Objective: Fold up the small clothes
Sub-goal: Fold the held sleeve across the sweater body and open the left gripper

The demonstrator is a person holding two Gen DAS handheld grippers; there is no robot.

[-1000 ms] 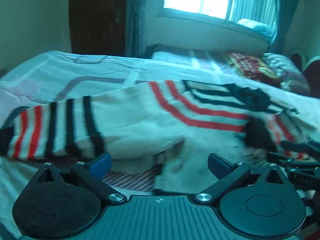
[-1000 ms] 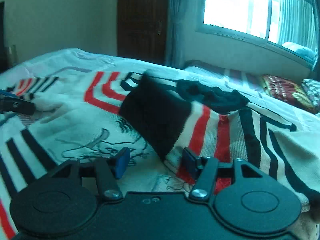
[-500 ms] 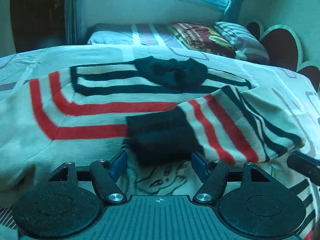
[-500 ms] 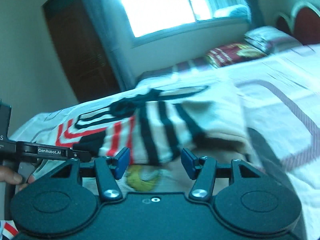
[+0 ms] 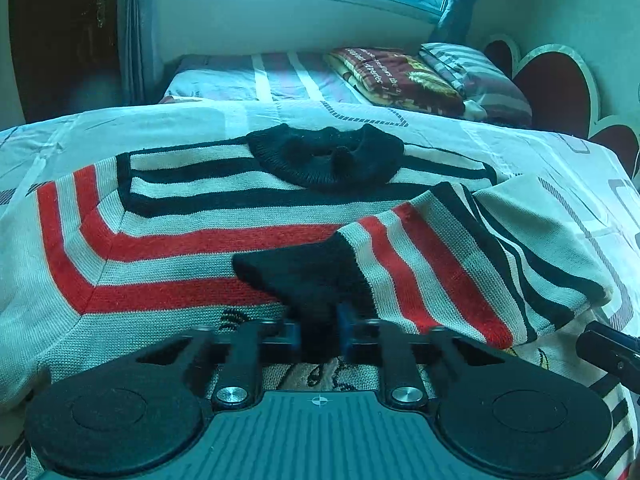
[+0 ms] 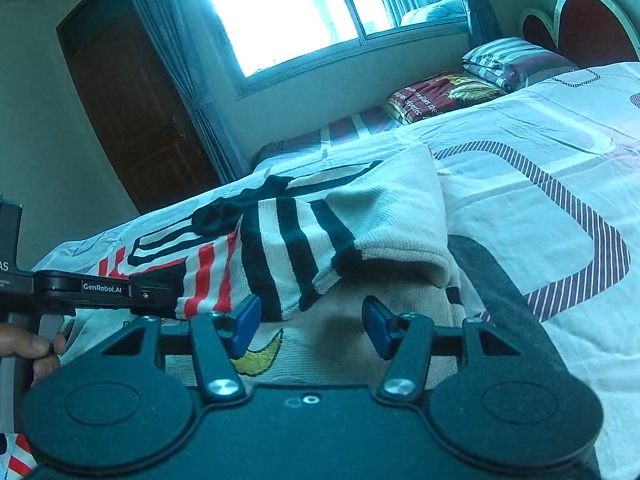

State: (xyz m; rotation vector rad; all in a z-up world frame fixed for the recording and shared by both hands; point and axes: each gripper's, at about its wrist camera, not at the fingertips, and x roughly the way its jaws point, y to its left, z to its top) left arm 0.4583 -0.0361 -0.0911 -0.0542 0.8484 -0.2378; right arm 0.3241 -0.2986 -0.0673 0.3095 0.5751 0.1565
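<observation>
Sweater cuff (image 5: 308,280), black and knitted, is pinched between the blue pads of the left gripper (image 5: 319,334), whose jaws have just been closing onto it. The striped sleeve (image 5: 440,268) is laid across the sweater (image 5: 180,240), which is spread flat on the bed (image 5: 540,152). The right gripper (image 6: 310,326) is held with its jaws spread, nothing between them, above the cream fabric near the sleeve fold. A hand (image 6: 36,350) is seen at the left gripper's handle.
</observation>
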